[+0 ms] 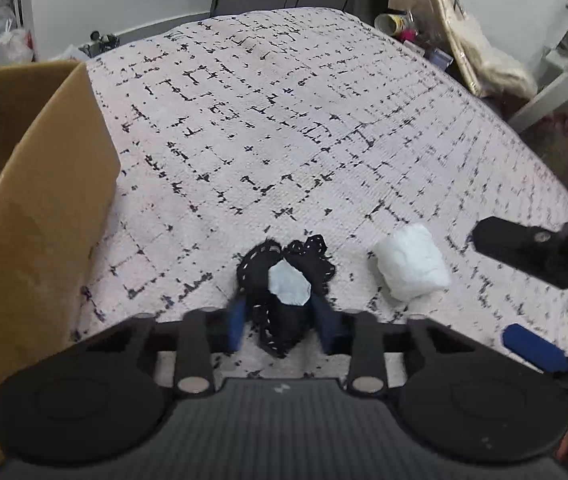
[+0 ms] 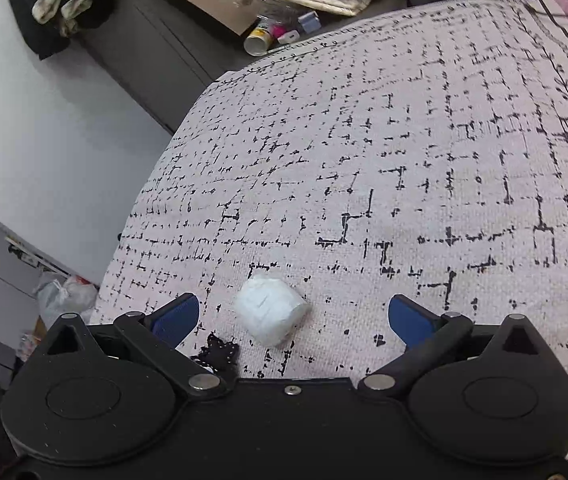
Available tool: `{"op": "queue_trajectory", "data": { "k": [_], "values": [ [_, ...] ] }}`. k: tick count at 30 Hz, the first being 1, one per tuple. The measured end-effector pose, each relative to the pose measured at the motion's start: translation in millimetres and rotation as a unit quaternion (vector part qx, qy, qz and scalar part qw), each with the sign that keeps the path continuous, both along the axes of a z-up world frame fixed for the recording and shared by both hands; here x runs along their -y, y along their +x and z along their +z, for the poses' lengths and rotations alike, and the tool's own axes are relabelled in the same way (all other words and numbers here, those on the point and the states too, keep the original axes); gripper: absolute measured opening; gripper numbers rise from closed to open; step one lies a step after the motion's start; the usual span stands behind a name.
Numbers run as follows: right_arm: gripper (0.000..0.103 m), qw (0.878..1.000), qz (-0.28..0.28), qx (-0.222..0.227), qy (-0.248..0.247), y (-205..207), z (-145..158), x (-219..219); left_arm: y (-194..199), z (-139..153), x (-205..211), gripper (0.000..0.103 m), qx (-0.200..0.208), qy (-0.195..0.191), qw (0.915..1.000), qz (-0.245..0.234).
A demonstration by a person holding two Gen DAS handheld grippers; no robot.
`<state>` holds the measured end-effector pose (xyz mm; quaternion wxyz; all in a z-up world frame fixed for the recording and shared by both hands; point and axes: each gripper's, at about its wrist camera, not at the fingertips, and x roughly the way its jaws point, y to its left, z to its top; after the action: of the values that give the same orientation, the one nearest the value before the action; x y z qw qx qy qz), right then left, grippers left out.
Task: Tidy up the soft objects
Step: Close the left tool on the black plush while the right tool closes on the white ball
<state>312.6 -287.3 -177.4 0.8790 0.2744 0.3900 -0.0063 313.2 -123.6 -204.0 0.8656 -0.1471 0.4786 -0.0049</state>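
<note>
My left gripper (image 1: pixel 282 326) has its blue pads pressed on the black lace bundle (image 1: pixel 284 280), which lies on the patterned bedcover (image 1: pixel 284 120). I should lift straight up — the cardboard box (image 1: pixel 44 208) waits at nine o'clock. My right gripper (image 2: pixel 294 316) stands wide open and holds nothing; the white roll (image 2: pixel 270 312) lies between its jaws — untouched, a little toward the left pad.
</note>
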Motion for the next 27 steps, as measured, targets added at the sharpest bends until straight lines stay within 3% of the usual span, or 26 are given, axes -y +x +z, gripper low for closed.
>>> {"op": "queue_trajectory", "data": {
  "k": [7, 13, 18, 27],
  "values": [
    [0.102, 0.999, -0.011, 0.033, -0.032, 0.1, 5.8, -1.9, -2.9, 11.1, -9.9, 0.024, 0.017, -0.027, 0.9990, 0.032],
    [0.102, 0.999, 0.001, 0.028, -0.038, 6.2, -2.0, -7.5, 2.1, 21.5, -27.9, 0.024, 0.014, -0.062, 0.9964, 0.055],
    [0.101, 0.999, 0.007, 0.021, -0.032, 8.7, -10.5, -13.2, 4.8, 30.6, -41.4, 0.024, 0.024, -0.061, 0.9956, 0.067],
    [0.096, 0.995, 0.052, 0.026, -0.085, 15.9, -18.9, -42.9, 10.5, 36.7, -55.0, 0.024, 0.028, -0.084, 0.9930, 0.078]
  ]
}}
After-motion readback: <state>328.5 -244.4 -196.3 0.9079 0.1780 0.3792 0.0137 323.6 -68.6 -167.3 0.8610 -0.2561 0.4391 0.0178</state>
